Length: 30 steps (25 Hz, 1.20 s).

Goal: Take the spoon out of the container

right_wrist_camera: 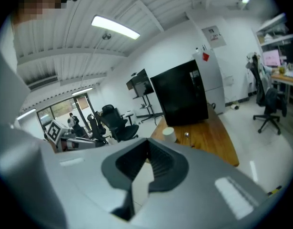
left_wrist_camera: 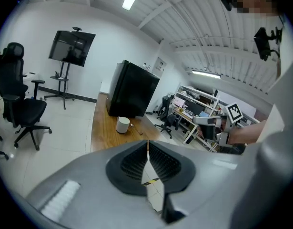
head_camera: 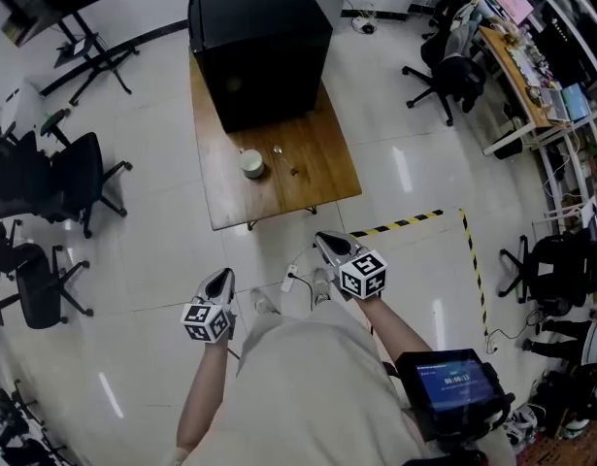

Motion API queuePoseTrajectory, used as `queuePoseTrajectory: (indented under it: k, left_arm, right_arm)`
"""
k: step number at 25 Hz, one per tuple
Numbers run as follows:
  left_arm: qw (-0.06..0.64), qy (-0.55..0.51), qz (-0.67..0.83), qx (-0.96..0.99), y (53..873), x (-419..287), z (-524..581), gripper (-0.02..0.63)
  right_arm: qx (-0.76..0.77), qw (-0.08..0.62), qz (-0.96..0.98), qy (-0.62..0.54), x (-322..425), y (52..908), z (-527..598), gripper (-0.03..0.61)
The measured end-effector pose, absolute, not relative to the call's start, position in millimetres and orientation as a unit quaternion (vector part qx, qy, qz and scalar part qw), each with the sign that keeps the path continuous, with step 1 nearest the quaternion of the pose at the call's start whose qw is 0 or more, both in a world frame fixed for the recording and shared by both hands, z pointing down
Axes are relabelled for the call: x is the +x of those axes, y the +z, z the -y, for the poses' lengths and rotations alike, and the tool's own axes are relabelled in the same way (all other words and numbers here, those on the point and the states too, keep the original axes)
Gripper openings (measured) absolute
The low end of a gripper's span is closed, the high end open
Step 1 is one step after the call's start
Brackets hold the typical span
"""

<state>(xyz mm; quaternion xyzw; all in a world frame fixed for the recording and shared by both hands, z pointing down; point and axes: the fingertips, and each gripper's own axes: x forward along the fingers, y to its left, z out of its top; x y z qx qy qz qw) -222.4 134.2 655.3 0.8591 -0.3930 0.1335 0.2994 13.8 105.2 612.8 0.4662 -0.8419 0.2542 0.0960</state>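
both arms reach forward at waist height, left gripper (head_camera: 220, 278) and right gripper (head_camera: 325, 241) each with jaws together and empty, short of the wooden table (head_camera: 308, 178). there the spoon (head_camera: 279, 151) lies beside the white container (head_camera: 252, 163), before a black cabinet (head_camera: 259, 42); office chairs (head_camera: 70, 178) stand around.

We saw the container (head_camera: 252, 164), a small, pale, round cup, standing upright with its mouth up on the wooden table (head_camera: 317, 153), about midway along the bare part of the top. The spoon (head_camera: 278, 150) was outside it and lay flat on the wood just beside it, on its right in the head view, with a little gap between the two. The spoon was small and thin. Its shiny bowl lay level with the container, and its slim handle slanted away toward the table's near edge. We could not make out finer detail.
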Motion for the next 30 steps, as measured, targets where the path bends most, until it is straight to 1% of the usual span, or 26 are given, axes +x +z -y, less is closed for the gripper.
queuePoseTrajectory:
  k: [4, 10, 13, 20, 30]
  left_arm:
    - [0.299, 0.130, 0.393, 0.860, 653, -233, -122, 0.000]
    - [0.278, 0.139, 0.392, 0.866, 640, -216, -107, 0.000]
    - [0.270, 0.143, 0.389, 0.869, 633, -200, -102, 0.000]
    - [0.271, 0.150, 0.388, 0.868, 638, -183, -105, 0.000]
    - [0.279, 0.151, 0.395, 0.862, 644, -179, -107, 0.000]
  right_arm:
    - [0.479, 0.134, 0.839, 0.220, 6, 614, -98, 0.015]
    - [0.449, 0.172, 0.855, 0.193, 3, 615, -89, 0.018]
    - [0.455, 0.174, 0.854, 0.184, 14, 613, -79, 0.044]
    - [0.457, 0.174, 0.851, 0.190, 24, 627, -75, 0.072]
    - [0.465, 0.197, 0.840, 0.201, 53, 642, -80, 0.073]
